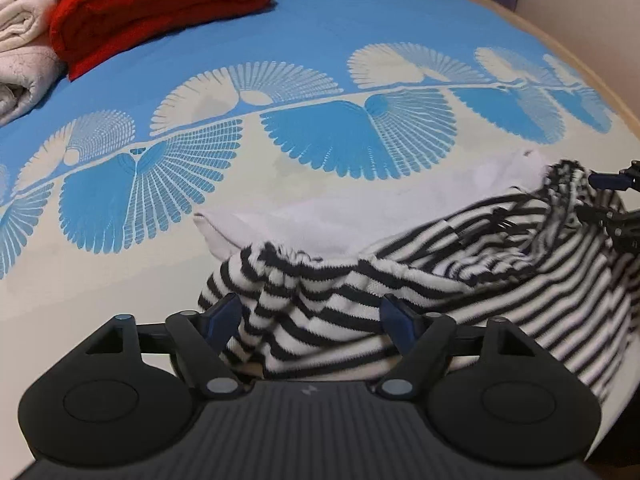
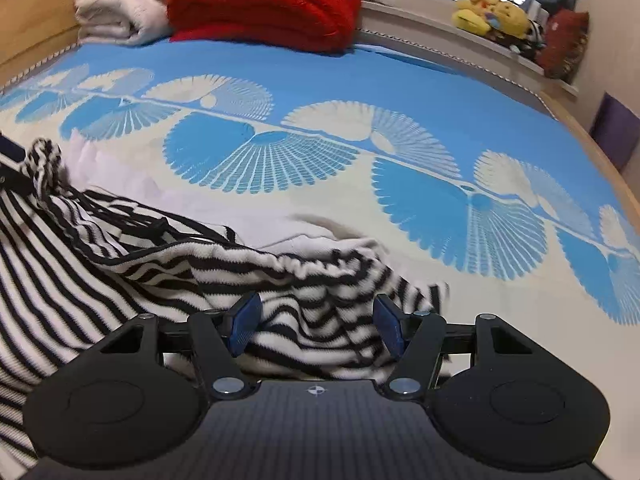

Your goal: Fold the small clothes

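Two grippers are seen spread wide over a crumpled striped top, its cloth lying between the blue pads of the left gripper and right gripper without being pinched. No container is seen; the top is heaped on a white garment upon the blue bedspread, with a red blanket at twelve o'clock.

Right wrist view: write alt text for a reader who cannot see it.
The right gripper is open above a rumpled black-and-white striped garment lying on a blue and cream patterned bedspread. A folded red blanket and a cream blanket sit at the far end, with plush toys on a window ledge.
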Action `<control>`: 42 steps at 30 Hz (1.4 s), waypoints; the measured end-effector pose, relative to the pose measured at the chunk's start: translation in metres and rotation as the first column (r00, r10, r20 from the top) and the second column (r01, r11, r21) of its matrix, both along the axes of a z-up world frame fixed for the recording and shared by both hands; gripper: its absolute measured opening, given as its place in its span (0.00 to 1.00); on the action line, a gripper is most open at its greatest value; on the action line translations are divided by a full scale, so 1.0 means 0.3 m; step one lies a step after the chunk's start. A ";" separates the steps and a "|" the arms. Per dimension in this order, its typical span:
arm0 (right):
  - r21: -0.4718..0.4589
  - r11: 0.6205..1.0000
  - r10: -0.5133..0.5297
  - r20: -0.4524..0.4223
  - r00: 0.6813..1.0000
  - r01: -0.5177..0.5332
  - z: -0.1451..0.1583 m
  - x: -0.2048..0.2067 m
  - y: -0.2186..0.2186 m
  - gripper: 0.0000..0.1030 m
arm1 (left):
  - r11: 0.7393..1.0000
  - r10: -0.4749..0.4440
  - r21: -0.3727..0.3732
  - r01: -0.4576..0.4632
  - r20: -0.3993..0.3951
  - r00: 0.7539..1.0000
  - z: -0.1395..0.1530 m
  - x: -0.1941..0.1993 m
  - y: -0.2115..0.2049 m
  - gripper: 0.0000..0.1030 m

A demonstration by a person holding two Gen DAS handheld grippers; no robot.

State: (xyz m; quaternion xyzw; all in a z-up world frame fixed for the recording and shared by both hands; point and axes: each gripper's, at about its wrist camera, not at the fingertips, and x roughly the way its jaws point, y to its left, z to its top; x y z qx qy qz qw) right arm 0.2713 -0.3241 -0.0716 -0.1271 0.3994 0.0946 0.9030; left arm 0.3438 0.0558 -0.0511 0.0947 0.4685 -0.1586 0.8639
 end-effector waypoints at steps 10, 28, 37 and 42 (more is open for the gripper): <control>0.091 0.979 -0.190 0.092 0.977 0.182 0.065 0.173 -0.018 0.07 | 0.941 0.243 -0.240 -0.238 -0.011 0.970 0.094 0.147 0.108 0.10; -0.074 0.962 -0.263 0.025 0.965 0.264 -0.165 0.389 0.071 0.21 | 0.910 0.338 -0.204 -0.362 -0.144 0.930 -0.152 0.321 0.062 0.33; 0.282 0.896 -0.356 -0.008 0.934 0.343 0.168 0.184 -0.160 0.44 | 0.825 0.356 -0.369 -0.428 -0.249 0.901 0.135 0.159 0.263 0.69; 0.334 0.836 -0.414 -0.141 0.899 0.437 0.224 -0.024 -0.301 0.47 | 0.848 0.398 -0.309 -0.430 -0.165 0.902 0.217 -0.066 0.381 0.61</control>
